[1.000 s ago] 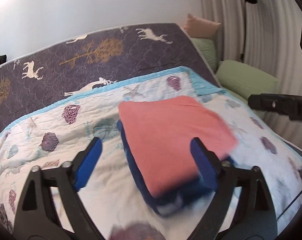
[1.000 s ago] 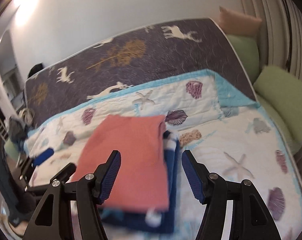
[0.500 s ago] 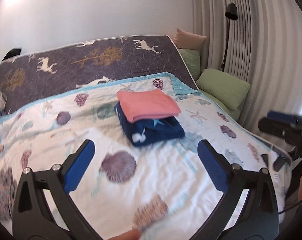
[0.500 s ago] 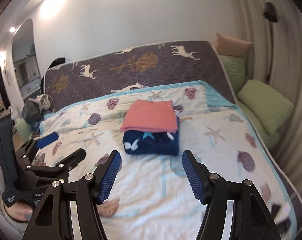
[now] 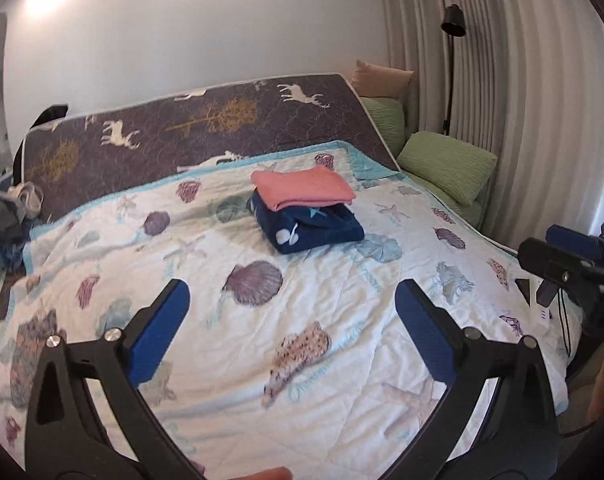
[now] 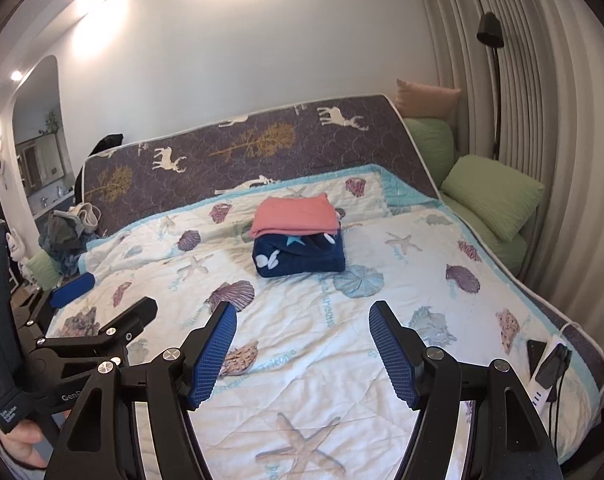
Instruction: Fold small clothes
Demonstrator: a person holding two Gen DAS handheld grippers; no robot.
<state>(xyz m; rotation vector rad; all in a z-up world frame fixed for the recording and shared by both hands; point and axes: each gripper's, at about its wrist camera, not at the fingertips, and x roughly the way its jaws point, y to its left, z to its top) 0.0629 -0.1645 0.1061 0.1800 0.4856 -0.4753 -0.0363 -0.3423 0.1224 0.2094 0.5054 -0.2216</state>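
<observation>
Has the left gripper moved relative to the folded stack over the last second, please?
Yes. The left gripper has pulled back toward the foot of the bed: the coral garment atop the navy garment, earlier between its fingers, now lies far ahead on the quilt.

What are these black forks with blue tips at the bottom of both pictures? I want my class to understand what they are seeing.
They are hand-held grippers, not a robot: a person holds one in each hand. Each carries a camera looking forward along its two fingers, so one picture comes from the left gripper and one from the right gripper. Both are open and hold nothing. Ahead lies a bed with a seashell quilt. On it sits a stack of folded clothes: a pink piece on top of a navy one. A heap of unfolded clothes lies at the far left edge.
</observation>
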